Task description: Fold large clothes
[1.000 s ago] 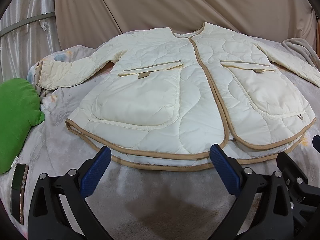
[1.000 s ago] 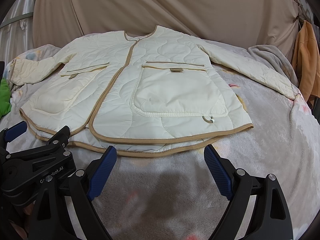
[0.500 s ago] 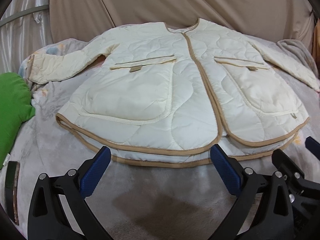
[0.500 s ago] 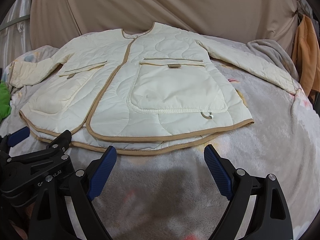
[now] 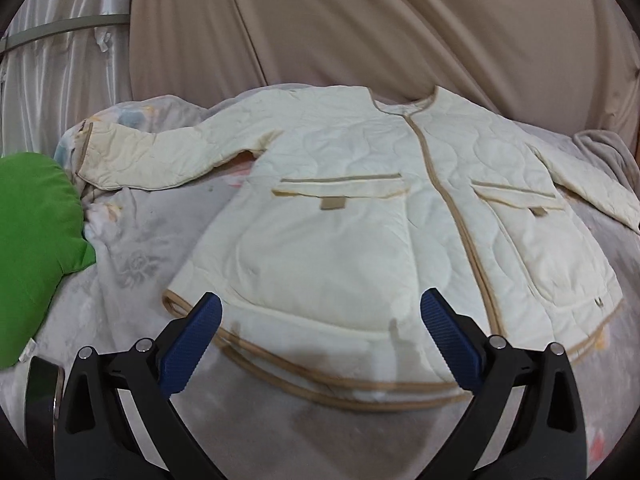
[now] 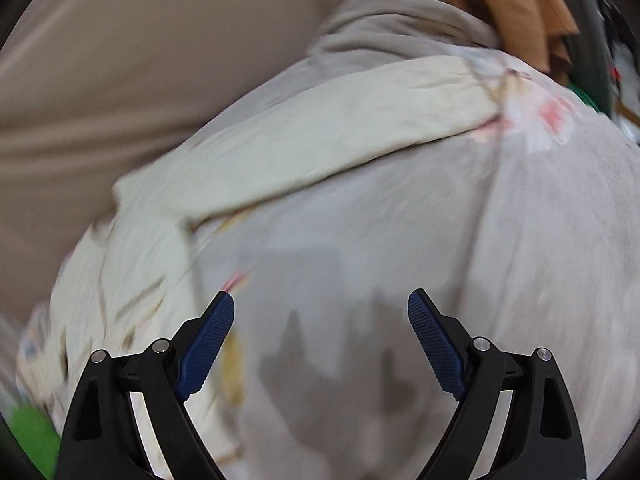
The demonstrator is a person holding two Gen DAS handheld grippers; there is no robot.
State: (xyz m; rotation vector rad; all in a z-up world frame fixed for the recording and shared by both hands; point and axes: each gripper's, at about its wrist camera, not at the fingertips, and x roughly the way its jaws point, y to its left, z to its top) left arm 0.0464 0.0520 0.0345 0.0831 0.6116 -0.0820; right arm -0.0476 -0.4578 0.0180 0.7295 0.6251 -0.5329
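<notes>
from the left wrist view the cream quilted jacket [image 5: 360, 232] lies spread flat, front up, on the bed's grey plush blanket [image 5: 132, 248], tan binding tracing its hem and placket; the left gripper [image 5: 320, 316] hangs wide open and empty over the hem at 6 o'clock, a green cushion [image 5: 36, 220] at 9 o'clock. puffy, slippery padding could spring out of a shallow pinch. from the right wrist view, blurred, the right gripper [image 6: 320, 312] also gapes empty above bare blanket, the jacket's sleeve [image 6: 320, 136] running toward 1 o'clock; grabbing now risks catching blanket with it.
</notes>
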